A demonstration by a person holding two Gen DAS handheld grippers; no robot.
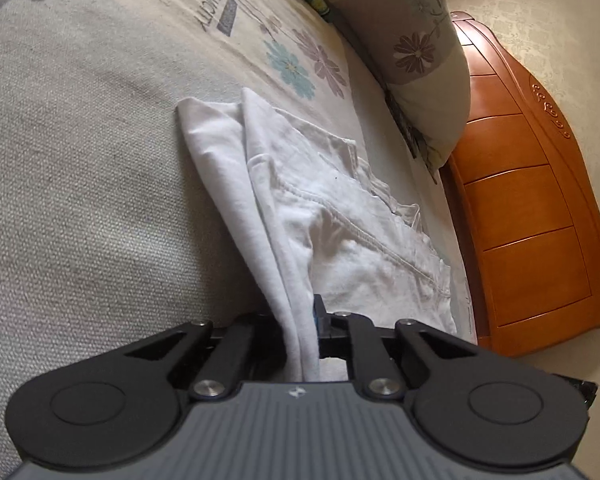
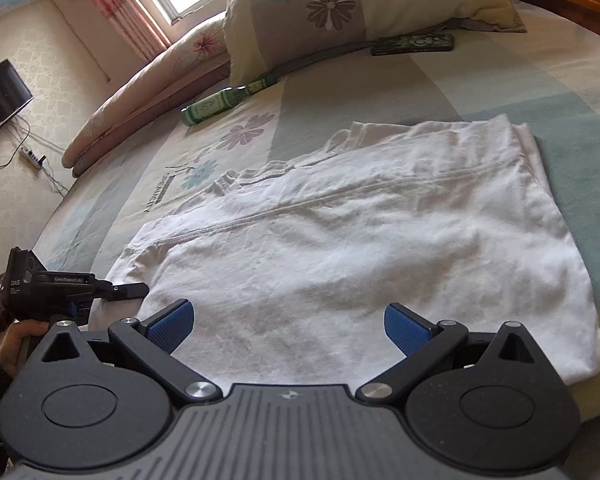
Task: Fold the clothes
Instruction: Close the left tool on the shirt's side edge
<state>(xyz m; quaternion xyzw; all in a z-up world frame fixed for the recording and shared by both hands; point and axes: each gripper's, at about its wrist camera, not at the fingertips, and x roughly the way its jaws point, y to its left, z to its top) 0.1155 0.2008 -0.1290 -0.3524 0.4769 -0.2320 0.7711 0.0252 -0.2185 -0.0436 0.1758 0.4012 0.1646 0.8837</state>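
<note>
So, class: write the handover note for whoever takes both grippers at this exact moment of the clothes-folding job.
Left gripper: shut on the near left edge of the white shirt, a fold of cloth pinched between its fingers.
Right gripper: open, hanging over the shirt's near edge, holding nothing.
Shirt: lies on the bed, already folded at least once, layered edges showing on its far side.
Nearby: pillow, green bottle, phone, all clear of the shirt.
Left to do: probably grip the near right edge, then carry the next fold over.

Soft window daylight, fisheye-warped edges
</note>
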